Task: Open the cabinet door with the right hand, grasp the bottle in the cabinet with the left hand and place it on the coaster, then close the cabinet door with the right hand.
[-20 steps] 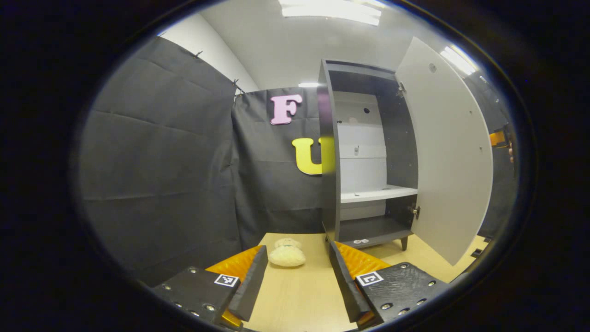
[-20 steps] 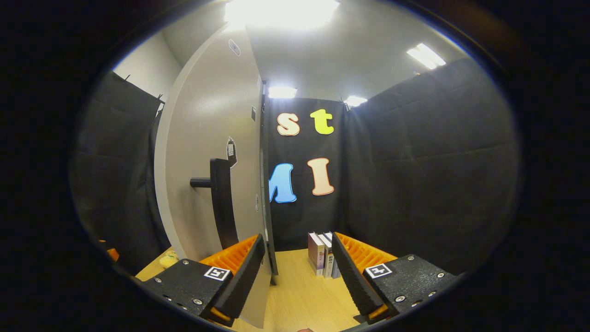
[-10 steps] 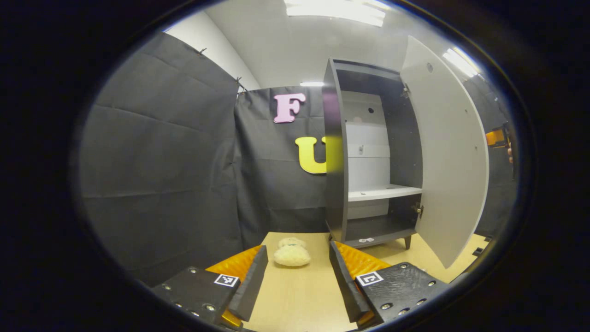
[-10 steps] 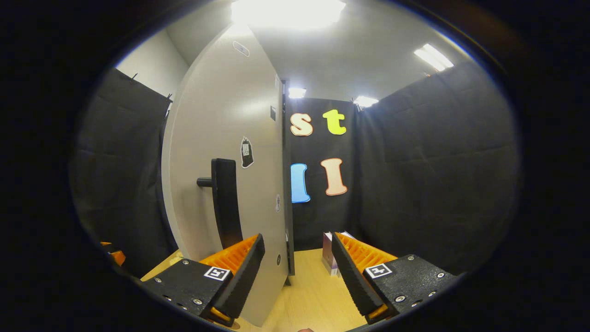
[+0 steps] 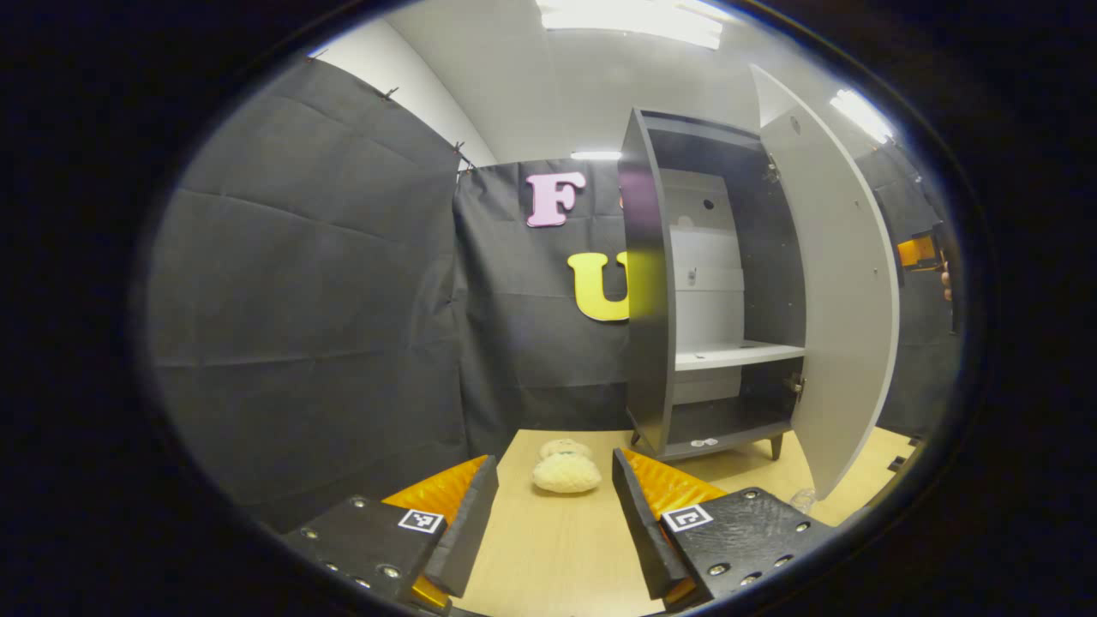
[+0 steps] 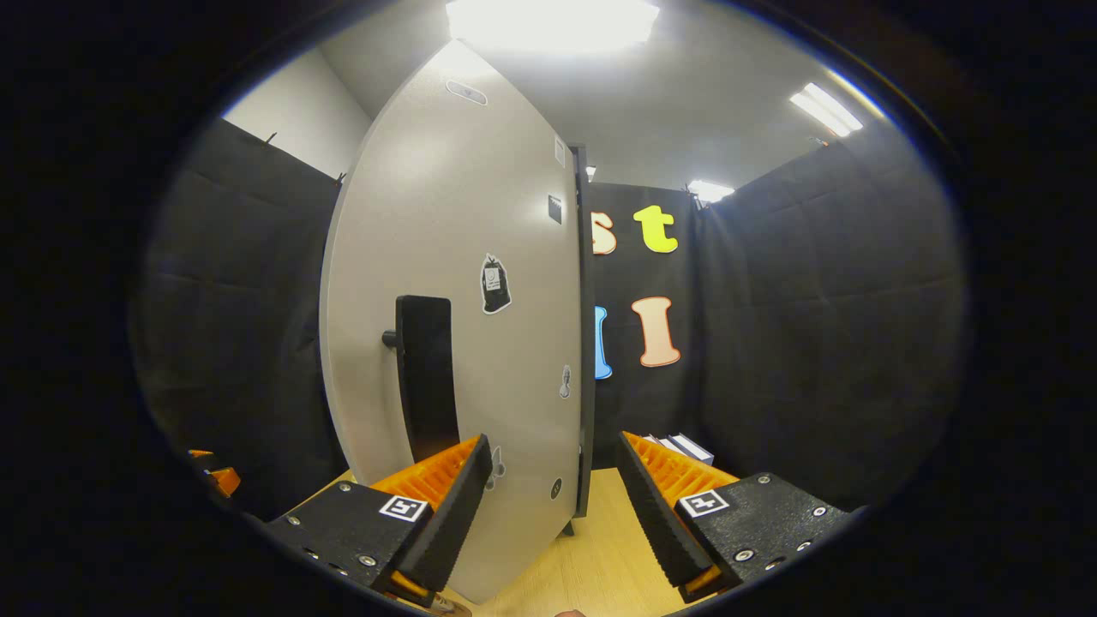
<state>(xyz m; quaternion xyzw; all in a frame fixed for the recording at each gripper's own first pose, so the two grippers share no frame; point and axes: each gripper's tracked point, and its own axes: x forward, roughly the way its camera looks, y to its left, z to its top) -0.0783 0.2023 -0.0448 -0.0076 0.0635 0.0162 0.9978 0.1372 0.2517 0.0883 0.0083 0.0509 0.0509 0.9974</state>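
Cabinet [image 5: 651, 283] sits far right on the tabletop [image 5: 548, 548], door [image 5: 844, 283] swung open rightward, plush toy [image 5: 566, 467] just left of it.

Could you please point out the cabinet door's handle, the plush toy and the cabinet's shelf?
door handle [image 6: 426, 377]: right gripper view, middle of the black bar.
plush toy [image 5: 566, 470]: left gripper view, its cream body.
shelf [image 5: 737, 353]: left gripper view, white top surface.

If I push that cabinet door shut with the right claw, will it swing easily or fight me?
The cabinet door probably swings freely: it hangs on small hinges. It looks like a thin, stiff panel, so likely light. The cabinet stands on slim legs and might shift if shoved.
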